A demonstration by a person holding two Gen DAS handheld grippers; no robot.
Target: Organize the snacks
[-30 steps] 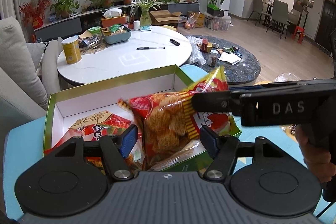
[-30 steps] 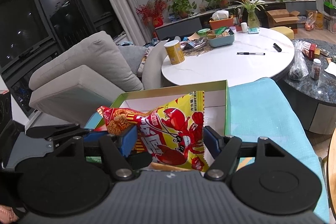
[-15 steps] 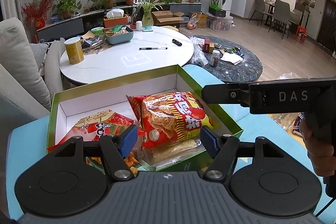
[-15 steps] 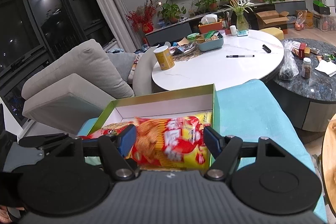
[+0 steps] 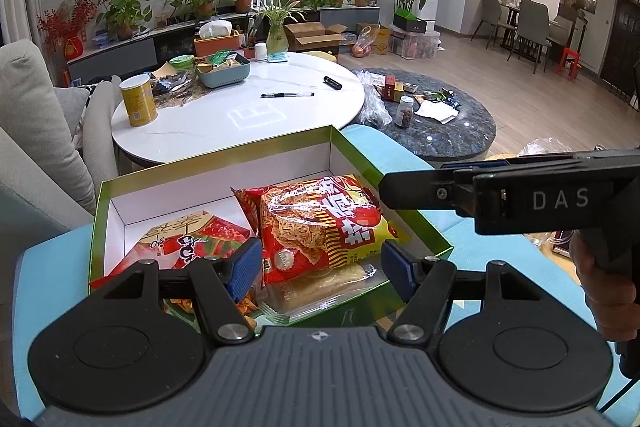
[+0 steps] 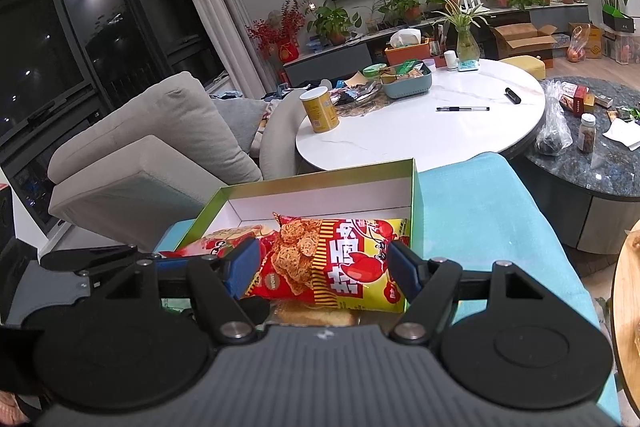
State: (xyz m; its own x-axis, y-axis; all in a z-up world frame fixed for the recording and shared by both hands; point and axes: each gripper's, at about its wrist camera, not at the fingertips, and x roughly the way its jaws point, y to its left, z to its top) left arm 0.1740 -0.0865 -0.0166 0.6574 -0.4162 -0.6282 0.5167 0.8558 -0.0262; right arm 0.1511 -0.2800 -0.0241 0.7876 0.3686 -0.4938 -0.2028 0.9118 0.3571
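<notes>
Living rm, night; teal cushioned surface (image 5: 52, 279) holds green box (image 5: 216, 163) w/ white inside, round white table (image 5: 240, 119) behind it. Red/yellow snack bag (image 5: 320, 223) lies flat in box, right half, on top of a clear-wrapped pack (image 5: 320, 287); 2nd red snack pkt (image 5: 188, 239) at left of box.

Left gripper (image 5: 320, 263) jaws apart, about mid-width, nothing betw pads. Right gripper (image 6: 320, 267) jaws apart, wider, empty; bag sits below/beyond the tips, not pinched.

Risks (judgement): bag rests on slippery wrapped pack near box's right wall, so could slide or ride over the rim if nudged. Grippers close together over box, may clash or snag bag corner on next reach. Box sits on soft surface, a push could shift it.

Vs 1 s ago: bag was upright, held by right gripper above box; 0.5 s ago dropping flat. Now released and lying down.
</notes>
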